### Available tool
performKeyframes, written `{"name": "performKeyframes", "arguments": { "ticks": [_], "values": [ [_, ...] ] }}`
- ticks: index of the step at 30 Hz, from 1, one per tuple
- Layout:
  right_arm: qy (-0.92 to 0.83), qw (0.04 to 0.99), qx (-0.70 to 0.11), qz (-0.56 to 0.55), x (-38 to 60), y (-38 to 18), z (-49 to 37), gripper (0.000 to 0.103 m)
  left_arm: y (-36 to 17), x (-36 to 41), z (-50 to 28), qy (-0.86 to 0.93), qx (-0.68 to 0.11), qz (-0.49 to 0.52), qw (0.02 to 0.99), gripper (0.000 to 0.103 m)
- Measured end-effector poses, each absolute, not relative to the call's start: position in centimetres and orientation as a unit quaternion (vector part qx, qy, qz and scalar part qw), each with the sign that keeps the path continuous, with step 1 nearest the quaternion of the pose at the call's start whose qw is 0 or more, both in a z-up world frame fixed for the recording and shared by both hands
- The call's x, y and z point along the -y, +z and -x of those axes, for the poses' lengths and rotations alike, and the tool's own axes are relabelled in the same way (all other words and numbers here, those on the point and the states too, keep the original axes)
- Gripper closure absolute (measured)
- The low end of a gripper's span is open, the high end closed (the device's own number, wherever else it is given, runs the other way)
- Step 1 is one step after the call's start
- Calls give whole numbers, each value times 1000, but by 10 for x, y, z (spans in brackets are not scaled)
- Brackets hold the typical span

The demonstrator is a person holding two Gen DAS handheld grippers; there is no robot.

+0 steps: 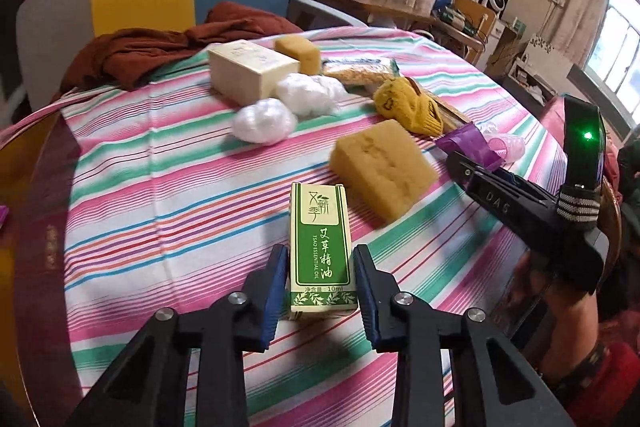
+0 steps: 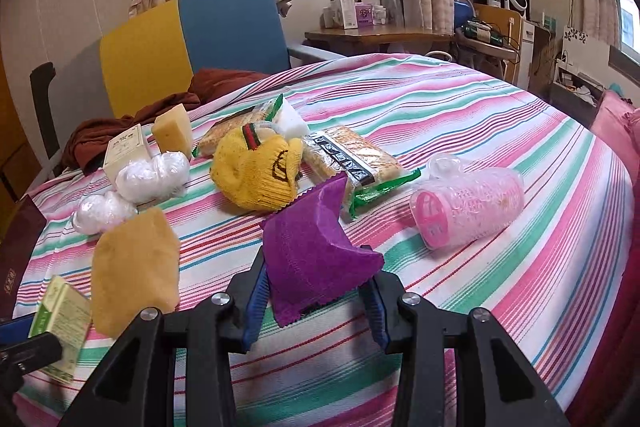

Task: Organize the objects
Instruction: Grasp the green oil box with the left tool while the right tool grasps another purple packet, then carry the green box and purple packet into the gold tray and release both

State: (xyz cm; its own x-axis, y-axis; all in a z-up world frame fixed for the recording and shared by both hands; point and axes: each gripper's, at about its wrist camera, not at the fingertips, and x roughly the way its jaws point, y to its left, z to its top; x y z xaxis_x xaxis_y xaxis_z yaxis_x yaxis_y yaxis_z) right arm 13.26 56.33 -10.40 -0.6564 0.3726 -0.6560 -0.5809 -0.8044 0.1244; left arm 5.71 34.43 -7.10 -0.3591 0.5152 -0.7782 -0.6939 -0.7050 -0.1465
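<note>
Two grippers loaded: left gripper [image 1: 320, 279] clamps the green essential-oil box [image 1: 322, 247], yellow sponge [image 1: 384, 175] at its one o'clock; right gripper [image 2: 316, 291] pinches the purple cloth [image 2: 316, 255]; that slim carton could twist free when lifted

L gripper [image 1: 321, 277] closed, R gripper [image 2: 316, 293] clamped, angled down.

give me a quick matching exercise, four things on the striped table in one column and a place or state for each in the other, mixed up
Things:
1. green box
2. purple cloth
3. pink tub
4. yellow hat

Place or state:
A. lying on its side, right of the snack packs
B. between the left gripper's fingers
C. held by the right gripper
D. resting against the snack packs, mid-table

Pairs: 1-B, 2-C, 3-A, 4-D
</note>
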Motion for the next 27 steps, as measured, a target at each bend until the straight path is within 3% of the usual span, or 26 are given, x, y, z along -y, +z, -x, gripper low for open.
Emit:
{"name": "performKeyframes", "arguments": {
  "ticks": [11, 21, 27],
  "values": [
    [885, 273, -182, 331, -554, -98, -148, 61, -87, -348, -55, 816, -110, 422, 378, 69],
    [864, 270, -273, 325, -531, -90, -172, 61, -84, -334, -63, 820, -101, 399, 398, 72],
    [866, 251, -280, 329, -504, -81, -176, 61, -81, -314, -60, 817, -86, 408, 398, 72]
  ]
}}
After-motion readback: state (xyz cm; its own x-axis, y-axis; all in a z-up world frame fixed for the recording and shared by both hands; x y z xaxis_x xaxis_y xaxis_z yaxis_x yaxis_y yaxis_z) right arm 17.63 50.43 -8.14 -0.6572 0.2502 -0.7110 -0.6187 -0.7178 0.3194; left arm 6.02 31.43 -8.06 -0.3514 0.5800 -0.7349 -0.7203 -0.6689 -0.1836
